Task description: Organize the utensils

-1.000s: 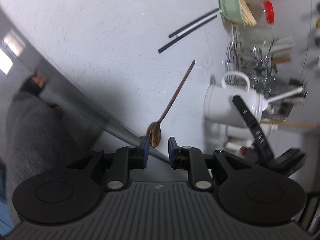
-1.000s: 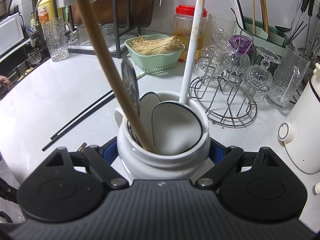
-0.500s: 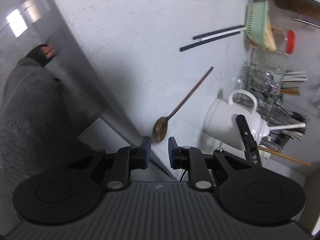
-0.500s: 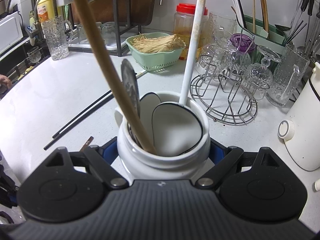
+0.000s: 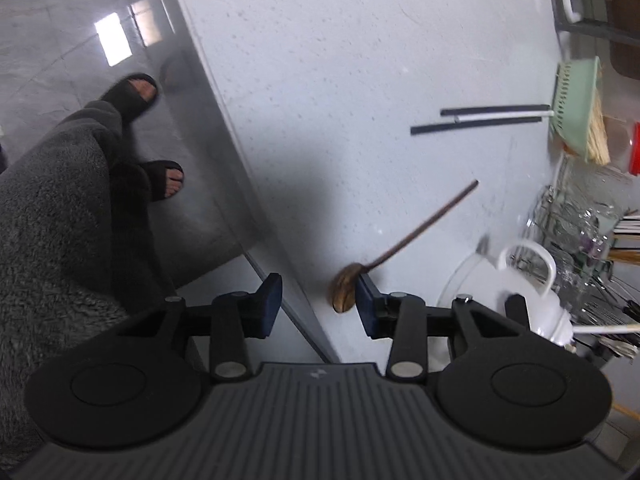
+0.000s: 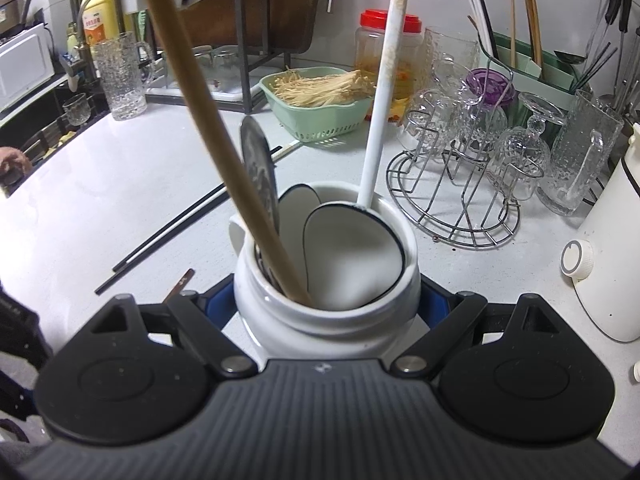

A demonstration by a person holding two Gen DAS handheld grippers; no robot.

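A brown long-handled spoon [image 5: 404, 240] lies on the white counter [image 5: 360, 60], its bowl near the counter's edge. My left gripper [image 5: 318, 292] hangs over that edge with its jaws opening. The spoon's bowl sits between them, right beside the right finger [image 5: 366, 304], and is not pressed. My right gripper [image 6: 324, 300] is shut on the white ceramic utensil jar [image 6: 326, 320]. The jar holds a wooden handle [image 6: 192, 80], a metal spatula [image 6: 258, 160] and a white ladle [image 6: 352, 256]. Black chopsticks [image 6: 176, 232] lie on the counter left of the jar, and the chopsticks [image 5: 480, 120] also show in the left wrist view.
A green basket [image 6: 320, 120] of enoki mushrooms, a wire rack [image 6: 460, 220] of glasses, a red-lidded jar [image 6: 376, 52] and a white kettle [image 6: 612, 260] crowd the back and right. Below the counter edge [image 5: 236, 184] are a person's sandalled feet [image 5: 136, 92].
My left gripper has rolled and its jaws have spread apart; the spoon's bowl now sits between them near the right finger. The right gripper and the jar have not moved.
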